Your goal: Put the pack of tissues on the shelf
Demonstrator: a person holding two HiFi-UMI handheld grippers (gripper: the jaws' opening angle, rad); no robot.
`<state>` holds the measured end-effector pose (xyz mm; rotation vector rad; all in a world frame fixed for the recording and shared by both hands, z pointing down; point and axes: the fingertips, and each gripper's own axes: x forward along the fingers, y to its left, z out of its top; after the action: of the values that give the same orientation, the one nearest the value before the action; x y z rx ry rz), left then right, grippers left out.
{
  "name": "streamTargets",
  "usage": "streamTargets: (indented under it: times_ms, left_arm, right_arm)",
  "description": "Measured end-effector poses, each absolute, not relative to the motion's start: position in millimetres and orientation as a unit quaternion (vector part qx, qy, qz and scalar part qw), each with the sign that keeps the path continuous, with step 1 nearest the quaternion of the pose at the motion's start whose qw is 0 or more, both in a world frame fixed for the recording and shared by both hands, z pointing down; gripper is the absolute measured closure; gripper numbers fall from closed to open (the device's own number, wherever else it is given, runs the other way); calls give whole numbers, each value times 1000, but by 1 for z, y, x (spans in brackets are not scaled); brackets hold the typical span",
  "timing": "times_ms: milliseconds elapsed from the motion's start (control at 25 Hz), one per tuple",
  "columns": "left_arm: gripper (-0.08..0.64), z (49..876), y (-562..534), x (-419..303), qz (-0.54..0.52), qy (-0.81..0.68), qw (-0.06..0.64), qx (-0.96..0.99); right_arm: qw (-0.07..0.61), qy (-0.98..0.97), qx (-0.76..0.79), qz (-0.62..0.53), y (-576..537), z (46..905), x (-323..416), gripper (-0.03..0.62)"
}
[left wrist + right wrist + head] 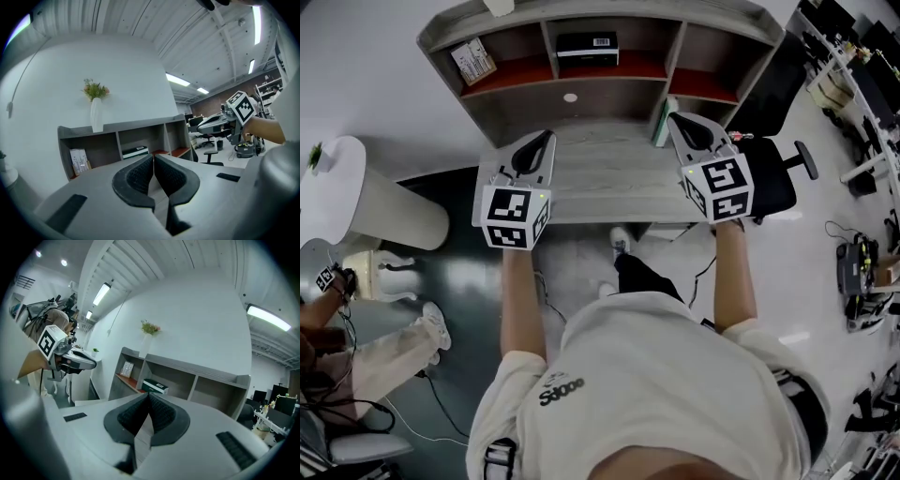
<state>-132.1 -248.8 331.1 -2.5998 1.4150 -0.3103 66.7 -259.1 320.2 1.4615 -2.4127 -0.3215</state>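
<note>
The pack of tissues, dark with a white barcode label, lies in the middle compartment of the grey shelf unit; it also shows in the left gripper view and the right gripper view. My left gripper hovers over the desk's left part, jaws shut and empty. My right gripper hangs over the desk's right part, close to the shelf's lower right post, also shut with nothing between its pads. Both point toward the shelf.
A small packet leans in the left compartment. A white vase with a plant stands on top of the shelf. A black office chair sits right of the desk, a white round table to the left. Another person sits at lower left.
</note>
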Motion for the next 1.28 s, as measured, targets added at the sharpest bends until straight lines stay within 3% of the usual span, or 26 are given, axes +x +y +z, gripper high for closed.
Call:
streamTargets:
  times_ms: [560, 1280]
  left_arm:
    - [538, 317, -189, -95, -104, 455, 110, -877]
    - [538, 312, -179, -85, -106, 452, 121, -877]
  right_arm:
    - [131, -842, 503, -146, -185, 296, 90, 586]
    - [133, -847, 488, -163, -178, 292, 89, 586]
